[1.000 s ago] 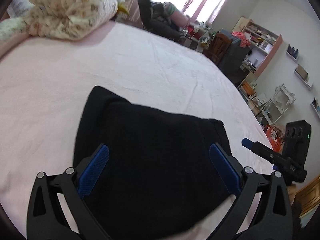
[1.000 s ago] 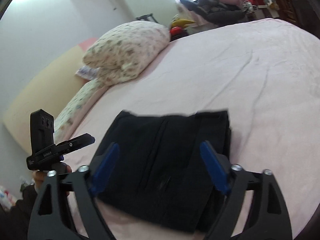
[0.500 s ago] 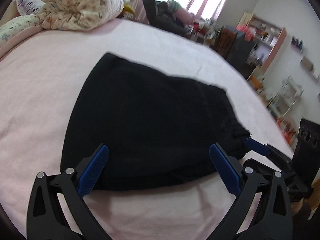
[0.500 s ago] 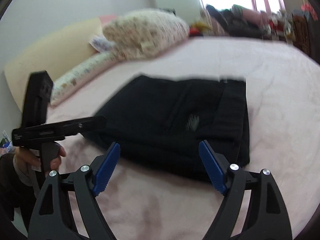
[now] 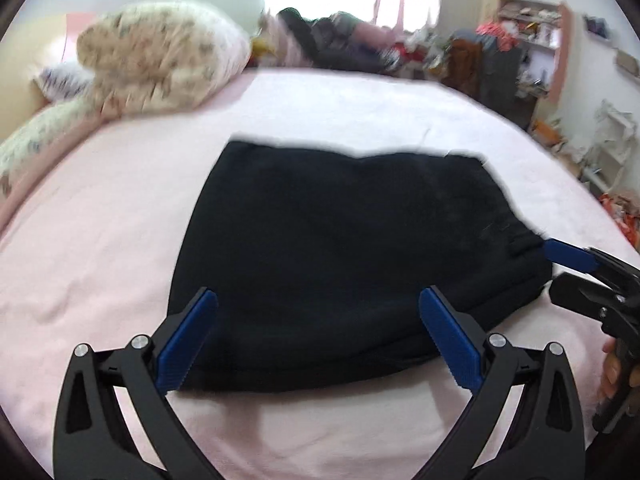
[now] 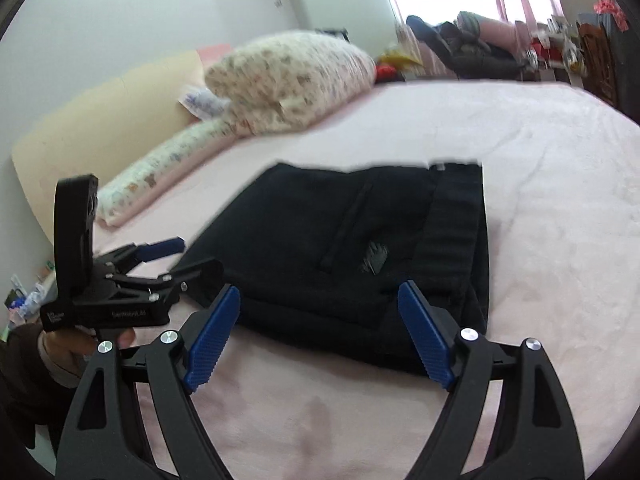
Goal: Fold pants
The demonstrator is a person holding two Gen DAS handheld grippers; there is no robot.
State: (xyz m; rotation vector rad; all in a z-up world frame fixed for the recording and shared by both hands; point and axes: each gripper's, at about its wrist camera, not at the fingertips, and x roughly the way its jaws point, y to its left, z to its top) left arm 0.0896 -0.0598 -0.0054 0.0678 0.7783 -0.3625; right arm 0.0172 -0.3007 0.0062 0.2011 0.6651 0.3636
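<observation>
Black pants (image 5: 340, 248) lie folded into a compact stack on the pink bed (image 5: 120, 208). My left gripper (image 5: 318, 300) is open above the stack's near edge, nothing between its blue pads. In the right wrist view the same pants (image 6: 360, 236) show a pocket seam, a small logo and a ribbed waistband on the right. My right gripper (image 6: 318, 298) hovers open over their near edge. Each gripper also appears in the other's view: the right gripper (image 5: 576, 268) at the pants' right corner, the left gripper (image 6: 168, 256) at their left corner, both hand-held.
A floral pillow (image 5: 160, 56) and a long bolster (image 6: 160, 176) lie at the head of the bed by the cream headboard (image 6: 80, 120). Beyond the bed are a chair heaped with clothes (image 5: 340, 44), shelves (image 5: 528, 40) and clutter. Bare pink bedding surrounds the pants.
Both grippers have drawn back toward the near edge of the pants and sunk lower. The stack now lies farther ahead of the fingers. The pants have not moved.
</observation>
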